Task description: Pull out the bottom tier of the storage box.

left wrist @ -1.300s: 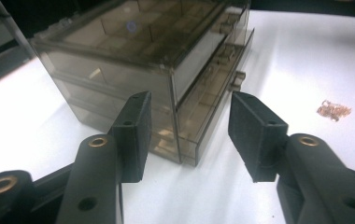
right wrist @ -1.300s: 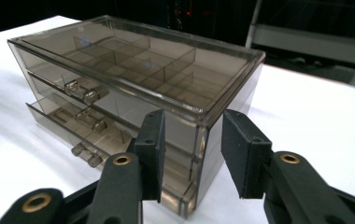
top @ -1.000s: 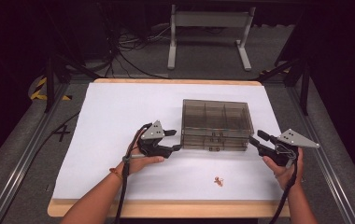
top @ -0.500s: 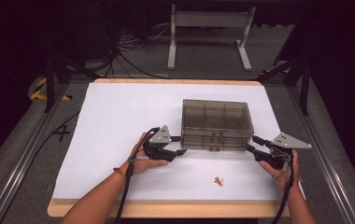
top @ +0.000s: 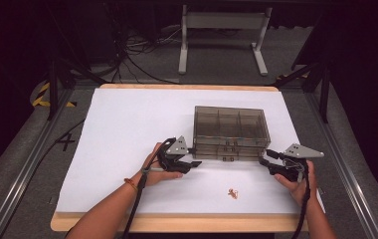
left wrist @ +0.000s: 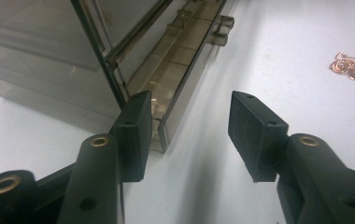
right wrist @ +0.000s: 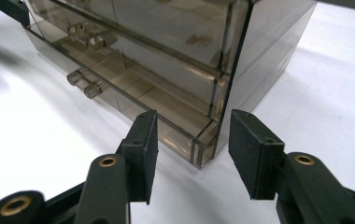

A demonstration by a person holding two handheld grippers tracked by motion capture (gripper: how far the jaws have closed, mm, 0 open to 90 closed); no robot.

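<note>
White paper covers the desk (top: 127,124); the box (top: 229,130) sits right of centre. My left hand-held gripper (top: 193,160), jaws just closing, straddles its near-left corner unclenched; my right hand-held gripper (top: 265,159) gapes at the near-right corner

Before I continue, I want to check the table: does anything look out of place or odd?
Yes. A small copper-coloured piece lies loose on the white sheet, in front of the drawer box. The bottom drawer stands slightly open.
</note>
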